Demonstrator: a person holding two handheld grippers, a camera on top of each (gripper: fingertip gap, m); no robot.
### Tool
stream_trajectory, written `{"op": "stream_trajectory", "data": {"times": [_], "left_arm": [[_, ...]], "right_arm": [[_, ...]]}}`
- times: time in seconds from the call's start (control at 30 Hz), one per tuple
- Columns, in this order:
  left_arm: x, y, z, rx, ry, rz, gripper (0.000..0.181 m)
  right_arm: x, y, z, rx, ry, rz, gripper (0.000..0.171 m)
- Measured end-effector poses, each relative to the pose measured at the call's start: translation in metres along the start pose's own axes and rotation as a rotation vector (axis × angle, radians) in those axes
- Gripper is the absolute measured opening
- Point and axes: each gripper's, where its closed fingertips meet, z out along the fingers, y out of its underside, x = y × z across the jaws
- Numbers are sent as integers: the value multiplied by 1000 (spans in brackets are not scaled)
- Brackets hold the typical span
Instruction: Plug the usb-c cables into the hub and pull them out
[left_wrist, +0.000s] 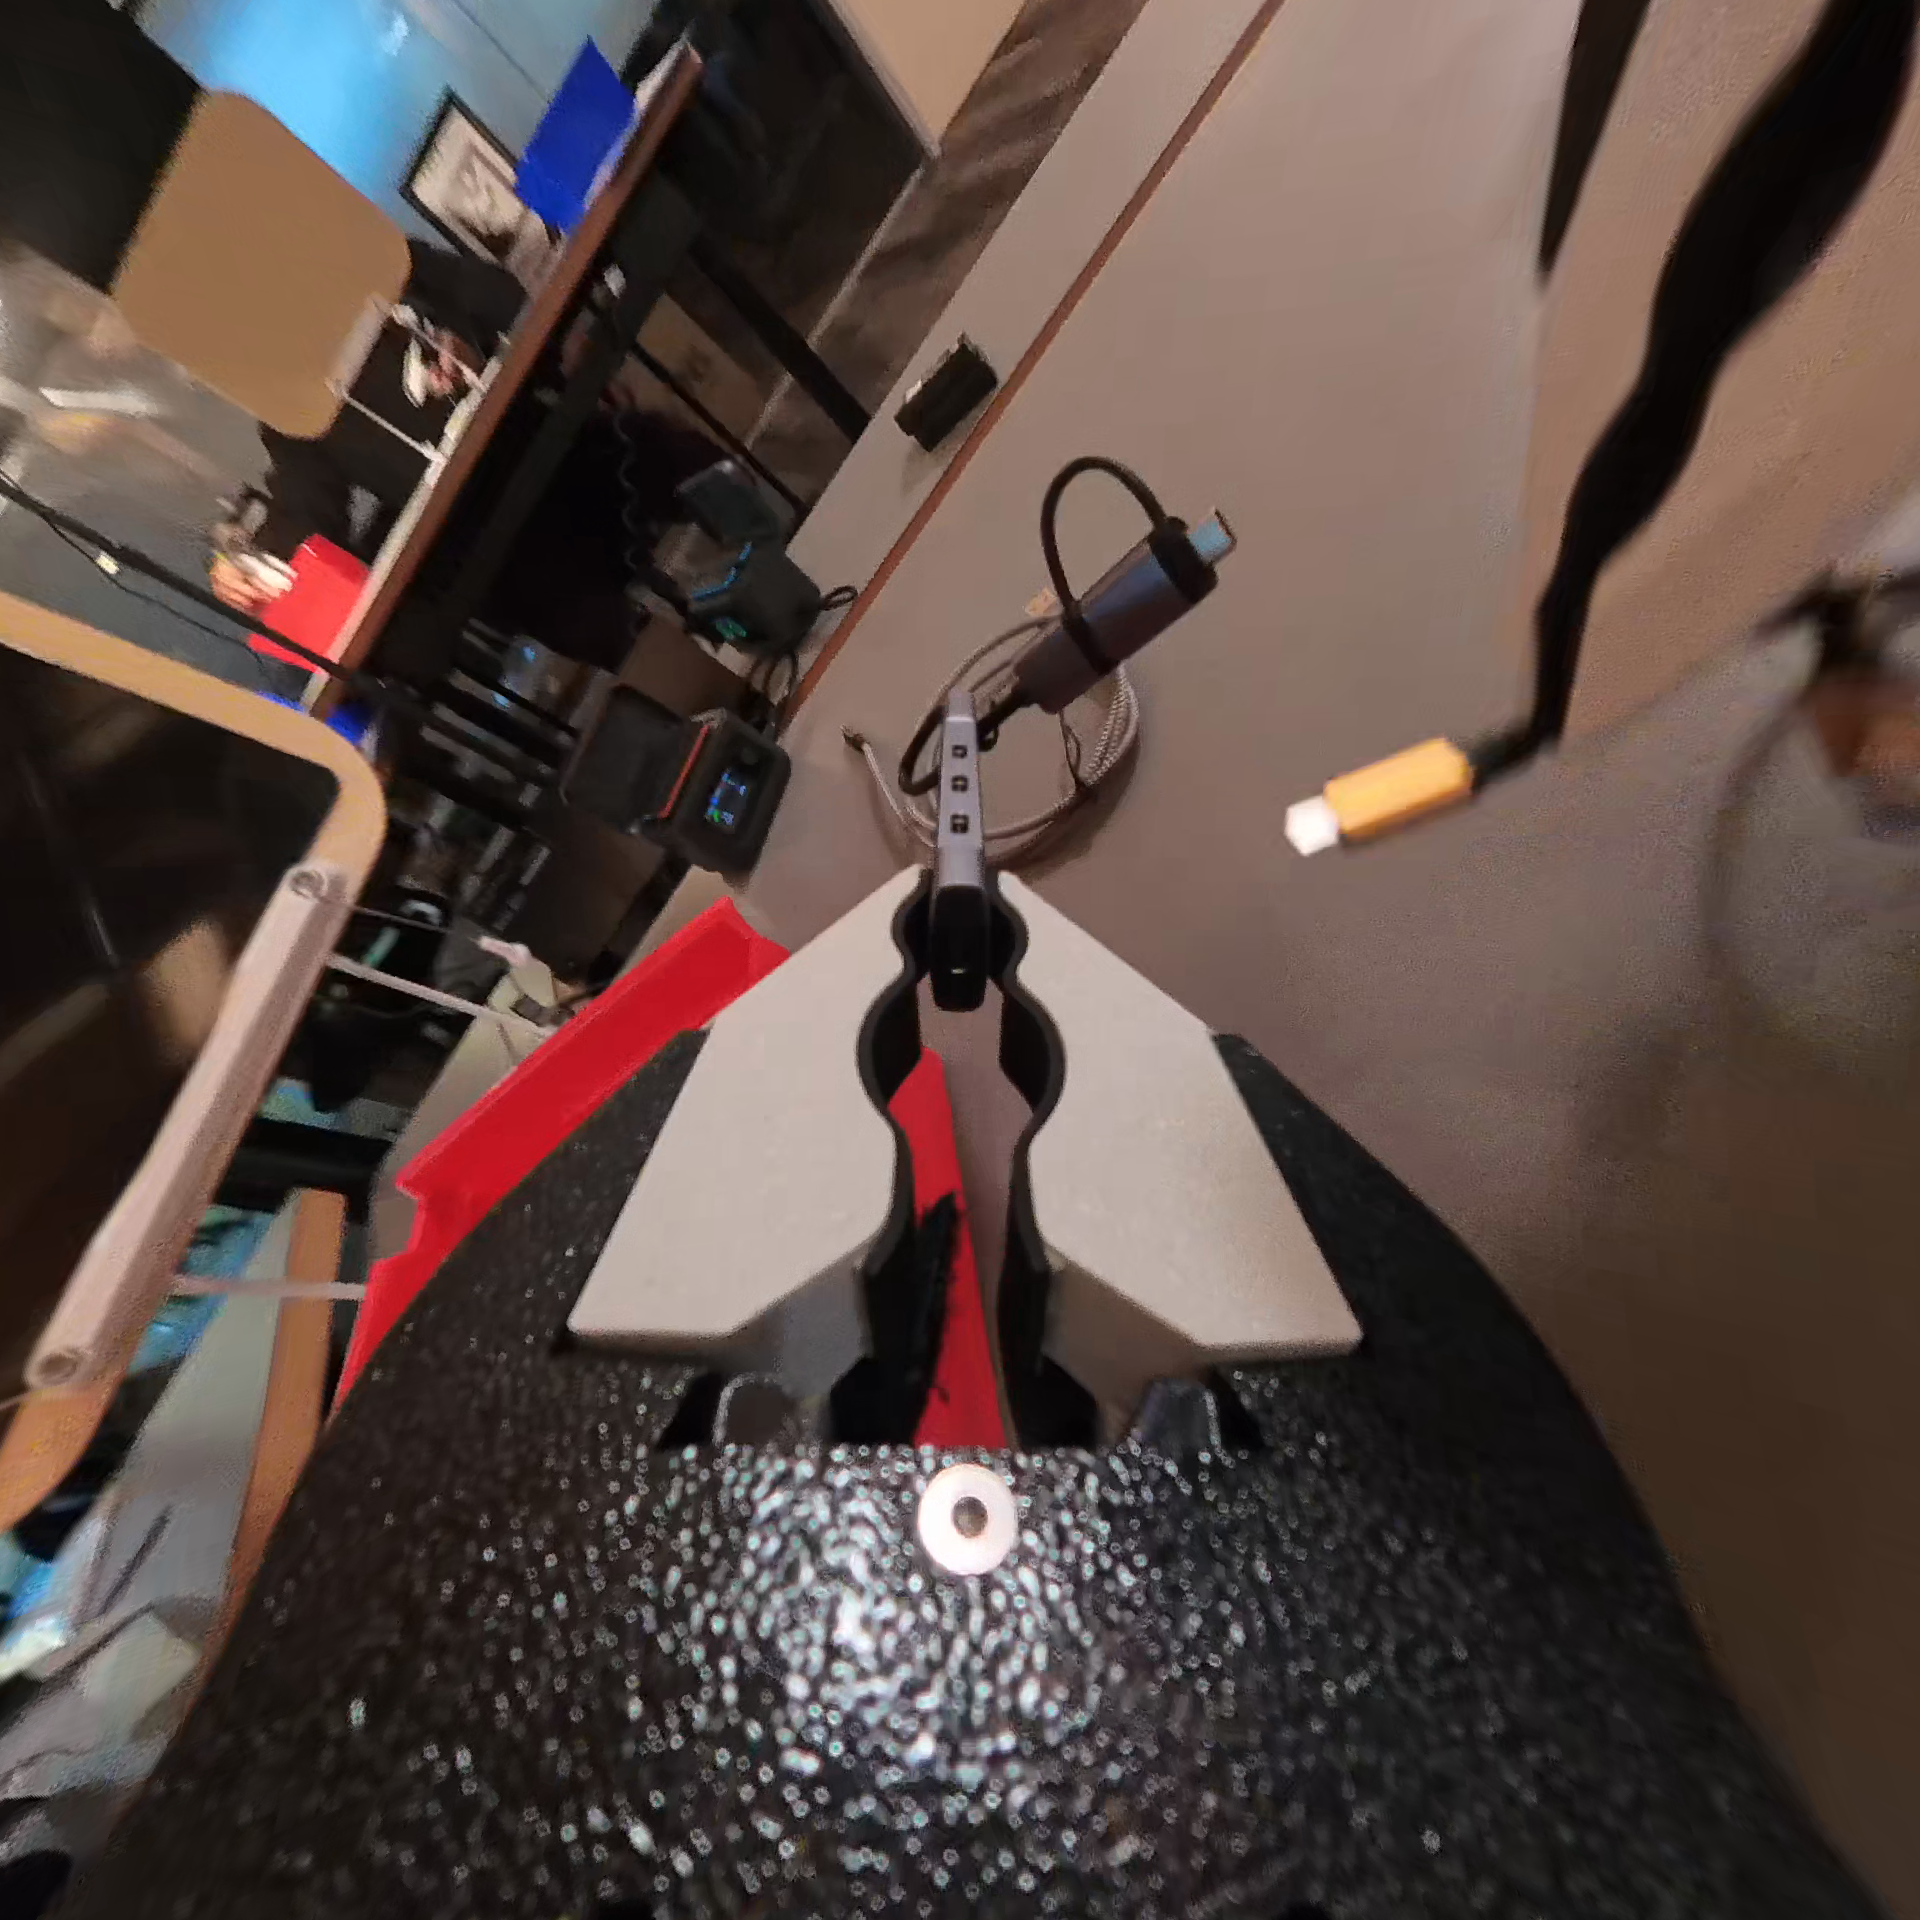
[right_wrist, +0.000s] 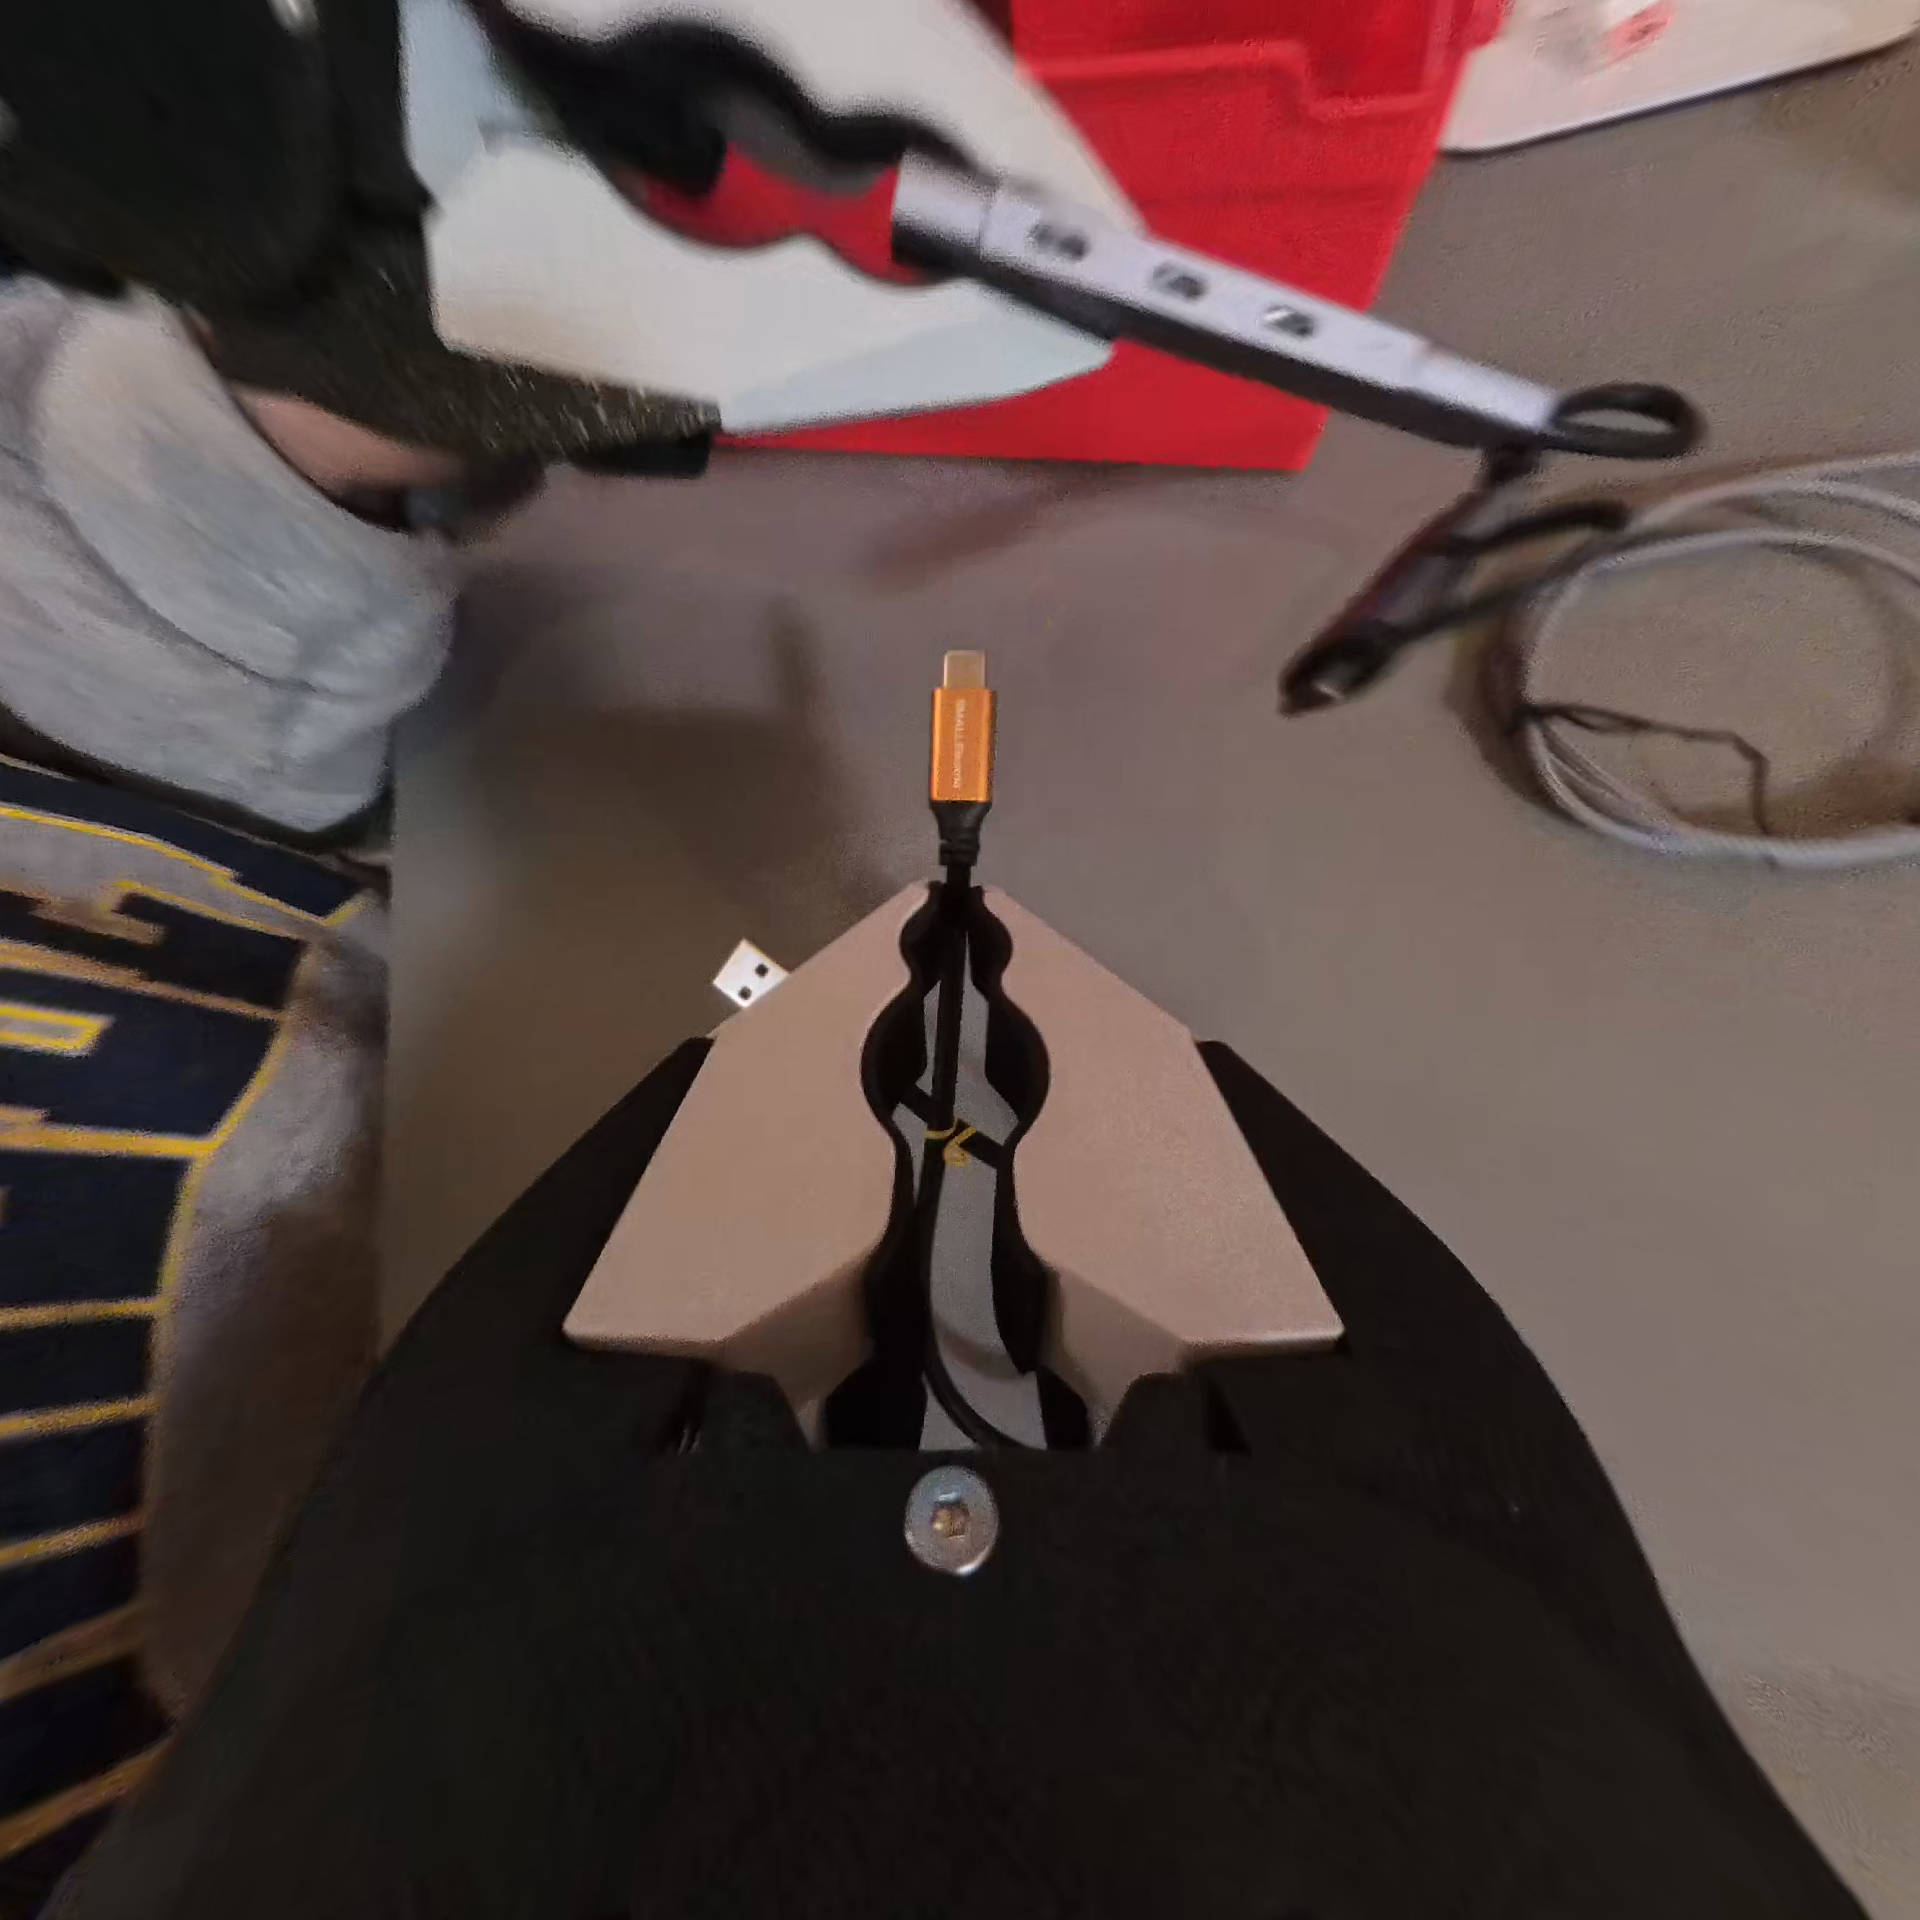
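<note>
A plain grey-brown bench (right_wrist: 1195, 935) carries a coiled grey braided cable (right_wrist: 1714, 665) and a red plastic bin (right_wrist: 1195, 343). The left tool (left_wrist: 958, 914) pinches one end of a slim grey metal USB hub (left_wrist: 957, 790), held above the bench with its row of ports exposed. The right tool (right_wrist: 954, 904) is pressed together on a thin black USB-C cable (right_wrist: 948, 1039), whose orange-sleeved plug (right_wrist: 962, 743) projects beyond the tips, apart from the hub (right_wrist: 1226, 301).
</note>
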Motion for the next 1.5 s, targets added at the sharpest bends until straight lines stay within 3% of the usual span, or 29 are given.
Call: {"op": "stream_trajectory", "data": {"times": [0.17,0.37,0.9,1.13,1.5], "left_arm": [[28,8,13,17,-67,255,7],[62,14,29,35,-71,534,6],[80,19,32,42,-83,746,6],[85,20,30,64,-119,885,6],[88,23,29,80,-95,836,6]], "right_arm": [[8,9,-30,15,48,25,2],[17,27,-7,-104,49,54,2],[18,42,11,-214,4,89,2],[10,44,13,-199,-123,229,2],[10,44,17,-129,-130,216,1]]}}
